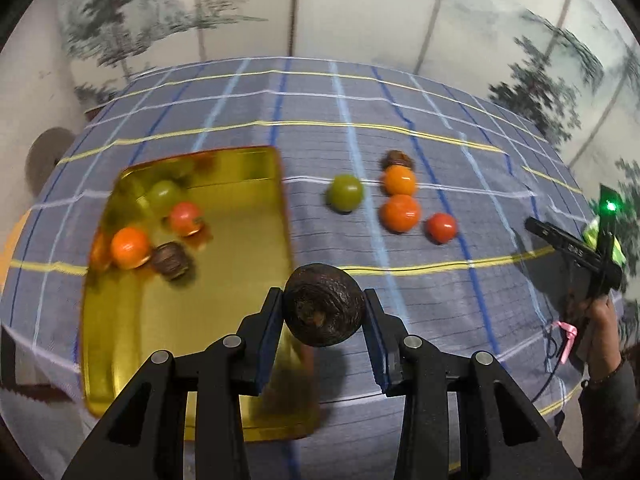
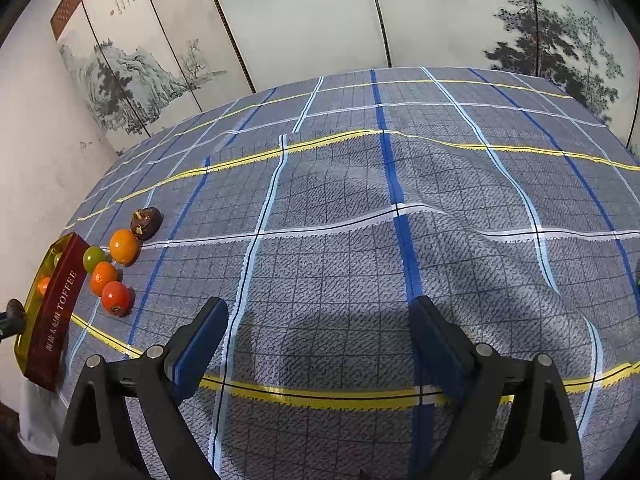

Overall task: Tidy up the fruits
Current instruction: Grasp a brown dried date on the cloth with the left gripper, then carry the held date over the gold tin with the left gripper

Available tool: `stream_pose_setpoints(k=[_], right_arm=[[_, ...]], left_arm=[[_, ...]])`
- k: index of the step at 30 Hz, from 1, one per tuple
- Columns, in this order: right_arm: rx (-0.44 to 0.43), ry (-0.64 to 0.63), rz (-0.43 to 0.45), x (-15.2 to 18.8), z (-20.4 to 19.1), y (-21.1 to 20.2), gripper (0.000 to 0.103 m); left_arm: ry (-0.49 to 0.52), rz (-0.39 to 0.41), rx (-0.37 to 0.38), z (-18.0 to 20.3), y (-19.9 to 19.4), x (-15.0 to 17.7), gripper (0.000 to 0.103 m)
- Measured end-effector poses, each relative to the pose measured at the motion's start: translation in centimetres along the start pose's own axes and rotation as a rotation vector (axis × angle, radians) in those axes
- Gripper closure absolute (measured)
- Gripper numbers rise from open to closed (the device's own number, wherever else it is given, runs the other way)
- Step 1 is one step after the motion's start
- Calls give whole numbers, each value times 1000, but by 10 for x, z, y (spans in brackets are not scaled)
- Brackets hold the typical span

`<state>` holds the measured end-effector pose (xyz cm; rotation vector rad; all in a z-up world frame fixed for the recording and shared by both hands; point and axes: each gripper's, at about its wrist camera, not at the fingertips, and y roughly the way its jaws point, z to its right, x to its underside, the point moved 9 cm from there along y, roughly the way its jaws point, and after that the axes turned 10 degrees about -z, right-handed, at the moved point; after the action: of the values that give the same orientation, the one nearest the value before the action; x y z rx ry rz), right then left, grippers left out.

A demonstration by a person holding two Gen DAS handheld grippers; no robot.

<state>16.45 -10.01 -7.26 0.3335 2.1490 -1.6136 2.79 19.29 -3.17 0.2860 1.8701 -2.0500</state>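
My left gripper (image 1: 324,306) is shut on a dark brown wrinkled fruit (image 1: 322,312), held above the right edge of a gold tin tray (image 1: 180,340). Inside the tray lie a green fruit (image 1: 162,194), a red one (image 1: 185,218), an orange one (image 1: 130,248) and a dark brown one (image 1: 172,260). To its right, on the cloth, lie a green fruit (image 1: 345,193), a dark brown fruit (image 1: 397,159), two orange fruits (image 1: 399,180) and a red fruit (image 1: 441,227). My right gripper (image 2: 320,340) stands open over bare cloth, far right of the fruits (image 2: 116,298).
A blue checked cloth (image 2: 360,240) covers the table. The tin's red side reads TOFFEE (image 2: 60,312). A painted folding screen (image 2: 300,20) stands behind the table. A hand (image 1: 600,320) holds the right gripper at the table's right edge.
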Motion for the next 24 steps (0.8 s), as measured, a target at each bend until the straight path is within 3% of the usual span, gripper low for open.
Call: stream_pose_setpoints(k=[10,24], right_arm=[[12,-7,-5,0,-1,1,12],[41,-29,-19,1,-4,3,9]], left_arm=[[-90,7,-95,-65,3,11,63],[-164,-15,-168,-117,23,22,63]])
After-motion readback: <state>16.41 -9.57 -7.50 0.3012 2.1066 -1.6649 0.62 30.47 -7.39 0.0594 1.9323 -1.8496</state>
